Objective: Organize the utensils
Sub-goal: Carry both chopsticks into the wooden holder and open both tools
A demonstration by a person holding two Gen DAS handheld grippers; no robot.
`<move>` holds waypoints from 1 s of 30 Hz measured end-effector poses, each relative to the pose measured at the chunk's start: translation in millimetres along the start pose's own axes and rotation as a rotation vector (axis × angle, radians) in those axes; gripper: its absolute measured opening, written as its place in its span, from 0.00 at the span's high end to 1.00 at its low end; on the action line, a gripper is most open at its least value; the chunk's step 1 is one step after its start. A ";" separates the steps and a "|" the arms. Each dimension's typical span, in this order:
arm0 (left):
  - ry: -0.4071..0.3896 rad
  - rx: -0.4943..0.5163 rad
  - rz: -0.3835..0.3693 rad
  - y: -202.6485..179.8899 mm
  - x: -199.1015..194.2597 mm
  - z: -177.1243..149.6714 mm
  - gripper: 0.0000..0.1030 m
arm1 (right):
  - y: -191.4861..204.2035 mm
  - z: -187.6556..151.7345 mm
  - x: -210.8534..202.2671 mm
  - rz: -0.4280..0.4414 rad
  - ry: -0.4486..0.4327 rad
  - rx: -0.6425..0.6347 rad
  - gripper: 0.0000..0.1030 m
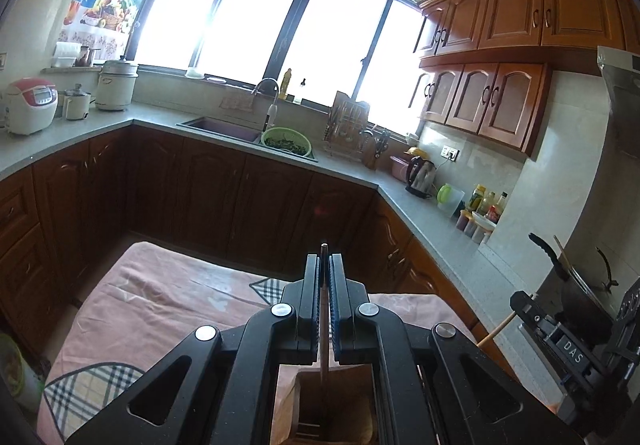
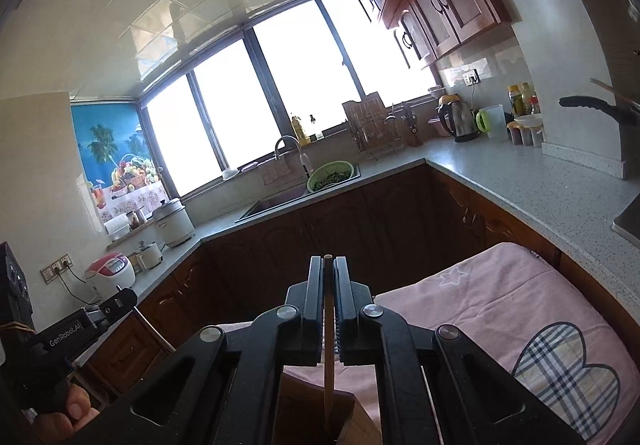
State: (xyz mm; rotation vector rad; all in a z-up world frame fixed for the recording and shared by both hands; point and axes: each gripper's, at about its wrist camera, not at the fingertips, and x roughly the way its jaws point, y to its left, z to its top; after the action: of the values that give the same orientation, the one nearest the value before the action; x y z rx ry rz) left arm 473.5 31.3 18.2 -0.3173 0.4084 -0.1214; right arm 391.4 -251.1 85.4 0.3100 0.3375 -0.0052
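Observation:
My left gripper (image 1: 324, 265) is shut on a thin dark utensil handle (image 1: 323, 325) that stands upright and reaches down into a brown wooden holder (image 1: 316, 397) below the jaws. My right gripper (image 2: 328, 269) is shut on a light wooden stick, like a chopstick (image 2: 328, 365), whose lower end goes into a wooden holder (image 2: 352, 417) on the pink cloth. The right gripper's body (image 1: 568, 341) shows at the right in the left wrist view, with a wooden stick (image 1: 496, 331) below it. The left gripper's body (image 2: 80, 329) and a hand show at the left in the right wrist view.
A table with a pink cloth (image 1: 160, 297) with plaid patches (image 2: 560, 357) lies under both grippers. Grey counters wrap around: rice cookers (image 1: 30, 105) left, sink and green colander (image 1: 286, 141) under the window, kettle (image 1: 420, 175) and bottles right. A pot with a black handle (image 1: 548, 253) stands right.

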 end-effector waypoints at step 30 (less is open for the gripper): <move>0.041 -0.034 0.029 20.5 -4.8 -7.1 0.59 | -24.1 -27.2 9.1 0.030 0.055 0.080 0.32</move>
State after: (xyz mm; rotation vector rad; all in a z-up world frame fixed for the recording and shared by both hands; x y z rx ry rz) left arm 467.2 49.5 7.1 -0.3429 0.4562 -0.0932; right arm 389.8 -265.5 50.9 0.3950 0.3883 0.0191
